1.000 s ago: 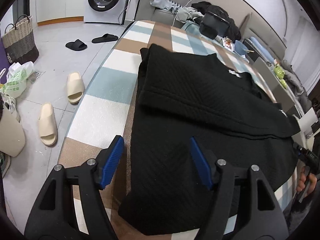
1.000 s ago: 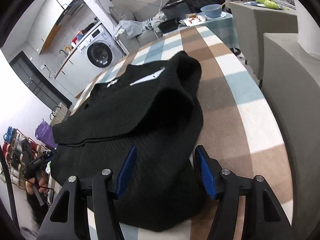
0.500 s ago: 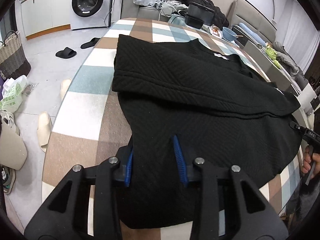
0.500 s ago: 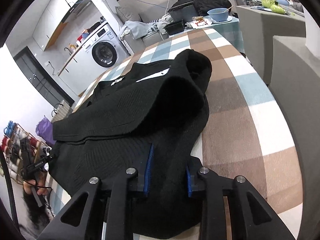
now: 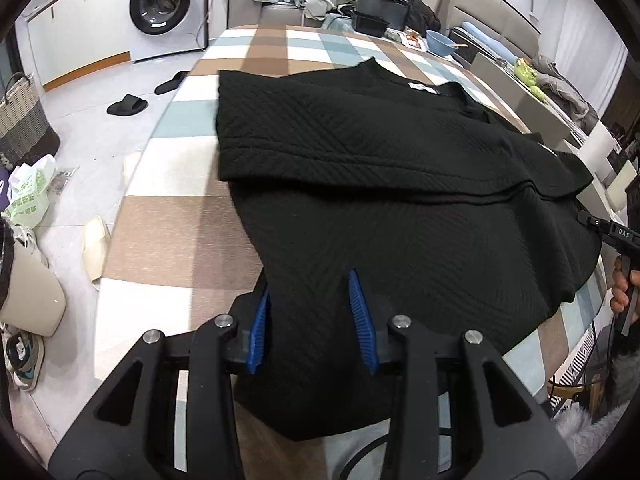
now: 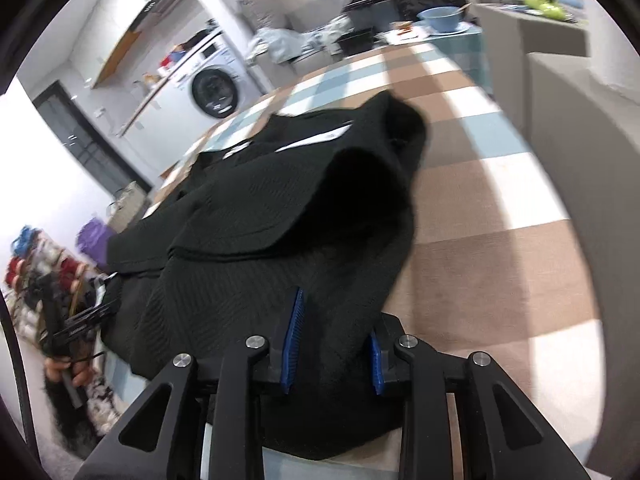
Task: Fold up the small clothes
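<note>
On checked table [image 5: 168, 232], black top [image 5: 400, 208] near hem hidden, both grippers pinching

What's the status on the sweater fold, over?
Left gripper and right gripper both shut on the near hem of the black sweater. Sweater lies partly folded on the checked table. Nothing in the way.

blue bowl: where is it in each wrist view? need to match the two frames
Left wrist: blue bowl sits upper right of centre, at the far end of the checked table.
Right wrist: blue bowl sits near the top, right of centre, same far table end.
Shared landmark: washing machine, upper left in both views.
</note>
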Available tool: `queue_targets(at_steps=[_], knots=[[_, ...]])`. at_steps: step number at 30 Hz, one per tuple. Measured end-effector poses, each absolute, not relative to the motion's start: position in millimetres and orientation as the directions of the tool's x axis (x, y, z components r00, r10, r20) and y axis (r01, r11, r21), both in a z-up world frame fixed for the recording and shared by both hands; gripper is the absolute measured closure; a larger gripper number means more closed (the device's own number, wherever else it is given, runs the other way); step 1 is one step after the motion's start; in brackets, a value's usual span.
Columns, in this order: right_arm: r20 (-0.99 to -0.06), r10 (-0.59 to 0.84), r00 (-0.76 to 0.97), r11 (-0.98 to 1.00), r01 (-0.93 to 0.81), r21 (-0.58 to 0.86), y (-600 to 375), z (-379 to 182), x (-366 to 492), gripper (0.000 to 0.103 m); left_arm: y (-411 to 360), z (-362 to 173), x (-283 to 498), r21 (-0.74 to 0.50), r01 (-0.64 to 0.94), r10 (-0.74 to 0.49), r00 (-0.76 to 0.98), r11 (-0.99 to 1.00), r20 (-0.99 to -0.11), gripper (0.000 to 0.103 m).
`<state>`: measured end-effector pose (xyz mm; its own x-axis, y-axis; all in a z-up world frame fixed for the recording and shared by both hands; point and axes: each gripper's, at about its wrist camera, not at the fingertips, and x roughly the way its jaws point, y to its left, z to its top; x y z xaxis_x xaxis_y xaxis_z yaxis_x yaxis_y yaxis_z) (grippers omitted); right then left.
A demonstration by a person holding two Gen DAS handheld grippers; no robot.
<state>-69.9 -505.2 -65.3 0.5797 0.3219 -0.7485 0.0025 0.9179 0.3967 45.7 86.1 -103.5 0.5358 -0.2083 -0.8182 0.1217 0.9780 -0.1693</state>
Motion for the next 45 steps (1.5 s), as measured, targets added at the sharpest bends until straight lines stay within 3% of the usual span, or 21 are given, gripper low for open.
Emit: queue_targets(at_steps=[4, 7, 12, 14, 16, 24, 27, 28, 29, 32, 35, 37, 45], knots=[[-0.716, 0.272, 0.642, 0.913, 0.063, 0.404, -524.1, -50.0, -68.6, 0.075, 94.6, -100.9, 46.6, -0.170, 0.091, -0.192, 0.549, 0.981, -0.814, 0.069], [-0.706, 0.295, 0.644, 0.907, 0.044, 0.419, -526.9, -46.3, -66.4, 0.065, 95.9, -101.9, 47.8, -0.168, 0.091, -0.190, 0.555, 0.982, -0.810, 0.069], [-0.723, 0.320, 0.612, 0.899, 0.044, 0.435, -519.5, -63.6, -61.4, 0.066, 97.4, -105.8, 49.6, -0.182, 0.090, -0.201, 0.552, 0.979, -0.809, 0.073], [-0.724, 0.327, 0.607, 0.903, 0.024, 0.428, -514.1, -69.9, -58.5, 0.086, 98.4, -106.7, 51.1, -0.195, 0.087, -0.210, 0.550, 0.977, -0.808, 0.073], [-0.712, 0.330, 0.619, 0.911, -0.013, 0.411, -507.8, -70.2, -56.9, 0.095, 97.6, -107.1, 51.5, -0.198, 0.085, -0.212, 0.549, 0.976, -0.808, 0.073], [-0.755, 0.205, 0.622, 0.957, 0.035, 0.288, -509.7, -67.1, -45.0, 0.097, 96.7, -107.4, 51.3, -0.197, 0.083, -0.210, 0.551, 0.977, -0.807, 0.072], [-0.766, 0.188, 0.614, 0.957, 0.060, 0.283, -512.4, -64.1, -45.0, 0.077, 97.9, -106.7, 51.0, -0.208, 0.064, -0.208, 0.548, 0.976, -0.810, 0.071], [-0.759, 0.190, 0.623, 0.951, 0.076, 0.301, -516.6, -61.9, -47.2, 0.063, 99.1, -105.8, 51.4, -0.208, 0.048, -0.199, 0.551, 0.977, -0.810, 0.068], [-0.749, 0.180, 0.638, 0.945, 0.101, 0.312, -520.8, -58.8, -50.9, 0.059, 100.5, -104.9, 51.5, -0.210, 0.034, -0.193, 0.555, 0.977, -0.809, 0.068], [-0.710, 0.185, 0.680, 0.923, 0.128, 0.363, -532.4, -45.4, -62.1, 0.059, 105.1, -98.4, 50.1, -0.219, 0.001, -0.178, 0.583, 0.976, -0.793, 0.066], [-0.654, 0.257, 0.712, 0.895, 0.081, 0.439, -535.3, -31.8, -69.1, 0.055, 109.8, -87.3, 50.1, -0.194, -0.051, -0.119, 0.631, 0.980, -0.767, 0.047], [-0.637, 0.314, 0.704, 0.870, 0.055, 0.490, -535.0, -30.6, -66.7, 0.049, 114.7, -81.8, 51.5, -0.230, -0.061, -0.136, 0.652, 0.971, -0.746, 0.046], [-0.666, 0.423, 0.615, 0.810, 0.071, 0.581, -524.0, -60.9, -35.8, 0.042, 112.9, -78.8, 53.6, -0.358, -0.028, -0.260, 0.635, 0.933, -0.727, 0.036]])
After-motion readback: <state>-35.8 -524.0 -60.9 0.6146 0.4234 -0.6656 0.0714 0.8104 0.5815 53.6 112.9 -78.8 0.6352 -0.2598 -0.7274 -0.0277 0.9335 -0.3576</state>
